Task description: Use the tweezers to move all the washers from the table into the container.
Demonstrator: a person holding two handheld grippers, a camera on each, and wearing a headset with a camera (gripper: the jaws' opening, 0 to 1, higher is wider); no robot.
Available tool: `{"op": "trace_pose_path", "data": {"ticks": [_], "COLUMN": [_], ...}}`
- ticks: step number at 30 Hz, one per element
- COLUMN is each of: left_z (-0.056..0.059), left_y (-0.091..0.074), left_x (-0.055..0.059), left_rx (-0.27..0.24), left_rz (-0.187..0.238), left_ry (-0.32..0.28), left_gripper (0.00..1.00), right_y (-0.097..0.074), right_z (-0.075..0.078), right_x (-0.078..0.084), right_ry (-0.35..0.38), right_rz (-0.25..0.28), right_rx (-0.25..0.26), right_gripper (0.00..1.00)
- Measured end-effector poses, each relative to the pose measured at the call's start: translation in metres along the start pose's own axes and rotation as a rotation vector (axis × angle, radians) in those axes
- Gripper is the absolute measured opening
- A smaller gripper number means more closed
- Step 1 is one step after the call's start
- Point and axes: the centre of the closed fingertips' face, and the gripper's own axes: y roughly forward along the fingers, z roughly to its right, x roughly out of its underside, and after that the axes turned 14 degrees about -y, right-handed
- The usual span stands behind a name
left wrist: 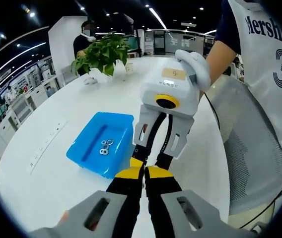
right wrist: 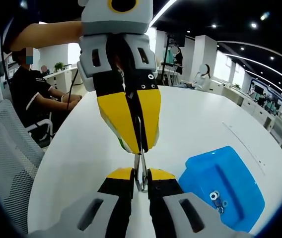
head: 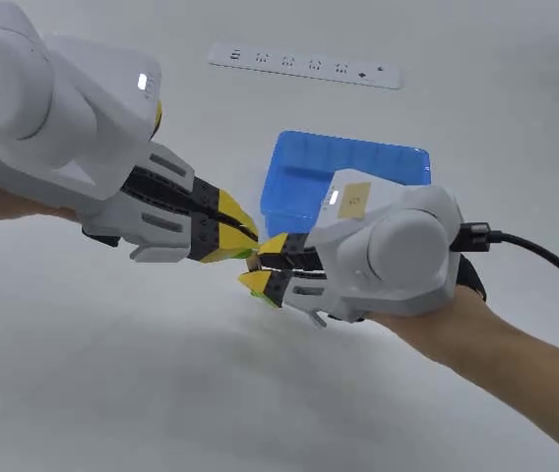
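Container (washers inside) near tweezers

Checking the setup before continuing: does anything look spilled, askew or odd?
Nothing spilled: the blue container sits flat with washers inside. One oddity: the tweezers are clamped by both the left gripper and right gripper at once, jaws tip to tip above the table.

Your left gripper and right gripper meet tip to tip before the container, tweezers between them. Washers lie inside it.
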Motion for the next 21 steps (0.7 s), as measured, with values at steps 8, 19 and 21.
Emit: {"op": "trace_pose_path", "data": {"ticks": [8,19,21], "left_z": [0.0008,0.0005,0.0004], "left_y": [-0.0014,-0.0028,-0.0022], "left_x": [0.0008,0.0044,0.0037], "left_rx": [-0.009,-0.014,-0.013], "left_rz": [-0.005,-0.01,-0.004], "left_ry": [0.005,-0.002,-0.006], "left_gripper": [0.06,0.06,0.06], "right_y": [0.001,0.0049,0.004], "right_z": [-0.0027,-0.0036,-0.0037], "right_x": [-0.0014,-0.0019,-0.0015], "right_ry": [-0.027,-0.03,-0.024], "right_rz": [-0.003,-0.007,-0.003], "right_rx": [-0.01,-0.018,-0.015], "right_gripper": [0.12,0.12,0.12]}}
